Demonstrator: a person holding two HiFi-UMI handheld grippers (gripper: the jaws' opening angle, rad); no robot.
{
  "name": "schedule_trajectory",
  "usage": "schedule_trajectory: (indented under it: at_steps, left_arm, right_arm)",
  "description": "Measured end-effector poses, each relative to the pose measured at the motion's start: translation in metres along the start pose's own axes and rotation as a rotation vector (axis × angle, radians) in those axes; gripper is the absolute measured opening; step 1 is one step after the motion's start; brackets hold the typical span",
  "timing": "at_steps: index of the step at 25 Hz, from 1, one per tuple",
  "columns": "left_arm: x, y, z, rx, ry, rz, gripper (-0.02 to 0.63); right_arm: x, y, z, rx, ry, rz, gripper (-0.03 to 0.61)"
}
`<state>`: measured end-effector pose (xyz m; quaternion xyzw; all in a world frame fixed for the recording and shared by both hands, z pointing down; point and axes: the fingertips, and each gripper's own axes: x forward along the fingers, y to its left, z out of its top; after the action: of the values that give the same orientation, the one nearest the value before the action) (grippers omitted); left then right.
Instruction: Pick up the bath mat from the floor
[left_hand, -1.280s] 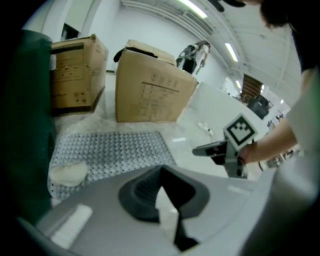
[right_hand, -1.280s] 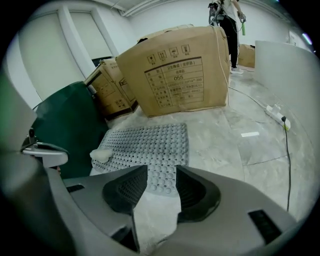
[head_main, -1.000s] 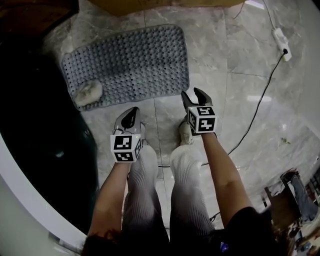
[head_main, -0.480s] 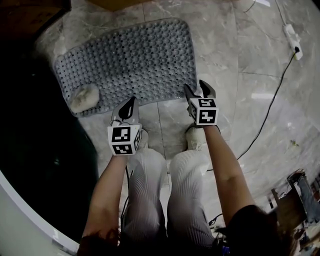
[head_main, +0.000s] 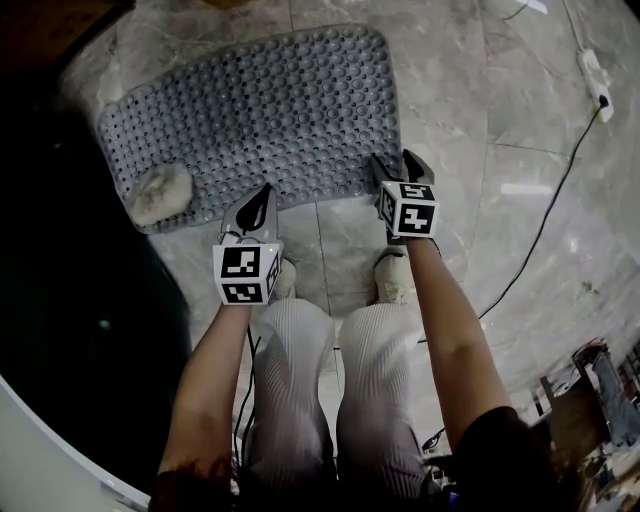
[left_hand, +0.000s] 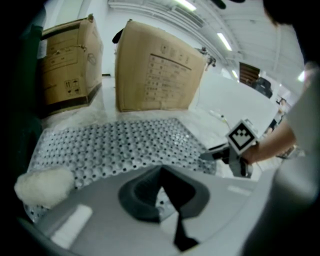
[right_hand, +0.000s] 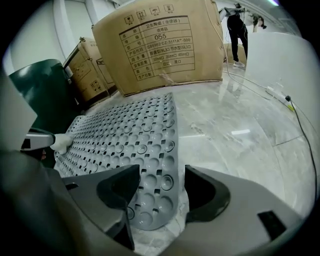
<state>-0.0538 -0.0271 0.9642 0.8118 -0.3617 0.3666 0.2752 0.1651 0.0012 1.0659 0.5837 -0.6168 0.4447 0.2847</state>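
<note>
The grey bath mat (head_main: 250, 110), studded with round cups and holes, lies flat on the marble floor. A white fluffy object (head_main: 160, 192) rests on its near left part. My right gripper (head_main: 396, 162) is low at the mat's near right corner. In the right gripper view (right_hand: 161, 180) its jaws are opening, with that corner of the mat (right_hand: 145, 150) between them and the pads clear of it. My left gripper (head_main: 262, 192) hangs over the mat's near edge, tapered to a point with its jaws shut on nothing (left_hand: 160, 172).
Cardboard boxes (right_hand: 160, 45) stand beyond the mat's far edge. A dark green tub (head_main: 80, 330) fills the left side. A power strip (head_main: 597, 85) and its black cable (head_main: 540, 220) run across the floor at right. The person's feet (head_main: 392, 278) stand just behind the mat.
Both grippers have moved forward from bare floor to the mat's near edge. The right gripper's jaws have spread wider and now straddle the mat's corner.
</note>
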Motion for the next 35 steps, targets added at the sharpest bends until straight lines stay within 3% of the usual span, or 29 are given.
schedule_trajectory:
  at_steps: [11, 14, 16, 22, 35]
  left_arm:
    - [0.005, 0.0, -0.002, -0.026, -0.021, -0.012, 0.006]
    - [0.004, -0.001, -0.003, -0.021, -0.018, -0.02, 0.006]
    - [0.003, 0.0, -0.004, -0.019, -0.016, -0.022, 0.006]
    - [-0.005, 0.002, -0.005, -0.025, -0.012, -0.019, 0.006]
    - [-0.067, 0.008, 0.014, -0.056, 0.005, 0.025, 0.006]
  right_arm:
    - [0.003, 0.005, -0.001, 0.076, -0.043, -0.107, 0.251]
    - [-0.001, 0.003, 0.0, 0.094, -0.043, -0.132, 0.16]
    - [-0.002, 0.003, 0.0, 0.072, -0.029, -0.136, 0.148]
    - [-0.006, -0.001, -0.001, 0.058, 0.017, -0.148, 0.032]
    - [-0.054, 0.046, 0.029, -0.048, 0.086, -0.062, 0.017]
